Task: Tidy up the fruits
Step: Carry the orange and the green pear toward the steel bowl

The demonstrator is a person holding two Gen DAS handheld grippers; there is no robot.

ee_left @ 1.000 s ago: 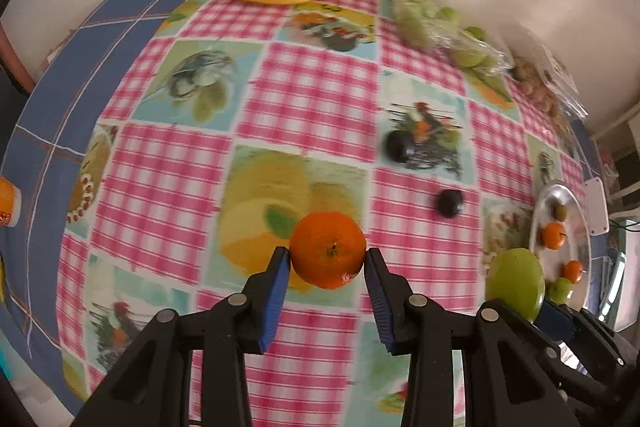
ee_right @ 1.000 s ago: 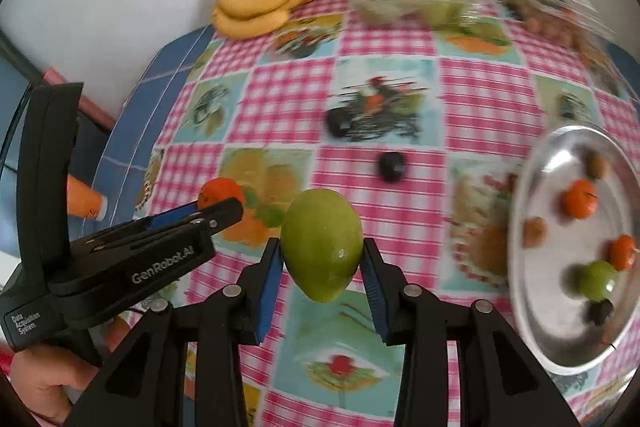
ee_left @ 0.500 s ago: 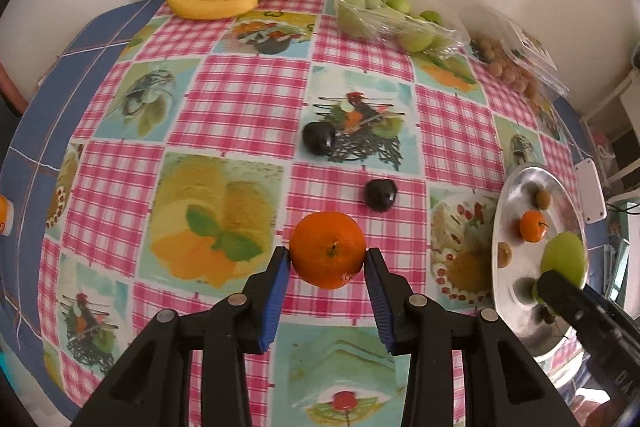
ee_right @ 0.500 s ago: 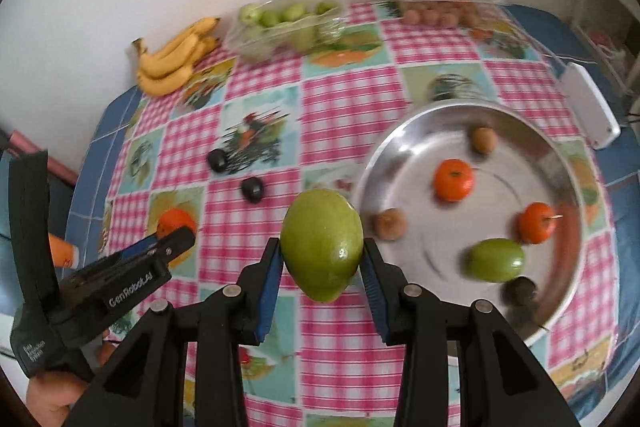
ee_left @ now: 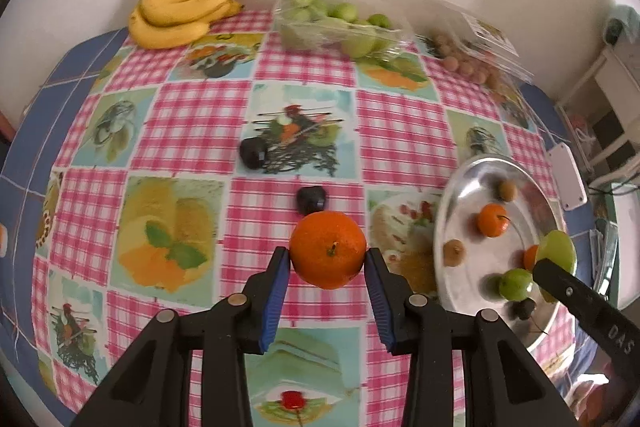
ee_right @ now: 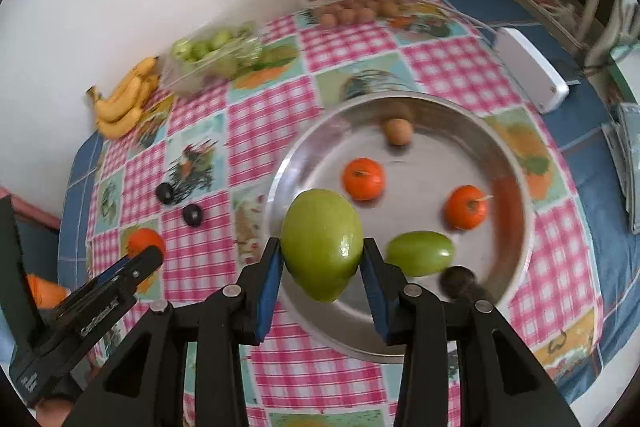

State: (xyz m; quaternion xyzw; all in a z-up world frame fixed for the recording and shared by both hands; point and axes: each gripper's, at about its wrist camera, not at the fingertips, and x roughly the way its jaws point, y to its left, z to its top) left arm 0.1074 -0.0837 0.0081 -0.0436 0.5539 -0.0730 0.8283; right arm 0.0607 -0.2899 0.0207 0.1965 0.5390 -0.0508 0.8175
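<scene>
Orange (ee_left: 328, 249) clamped in left gripper (ee_left: 327, 273), green fruit (ee_right: 322, 249), perhaps mango, clamped in right gripper (ee_right: 320, 271), plainer from its own wrist.

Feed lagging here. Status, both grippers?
Left gripper shut on orange. Right gripper shut on green fruit, over tray. Nothing in the way.

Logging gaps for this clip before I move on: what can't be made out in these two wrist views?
- Small dark fruit in the round metal tray, right wrist view: blurred and partly behind the right tool; kind unclear.
- Clear plastic box of small brownish fruit, right wrist view: blurred, label unreadable.
- Large green fruit, left wrist view: lower part hidden by the right tool's black finger.
</scene>
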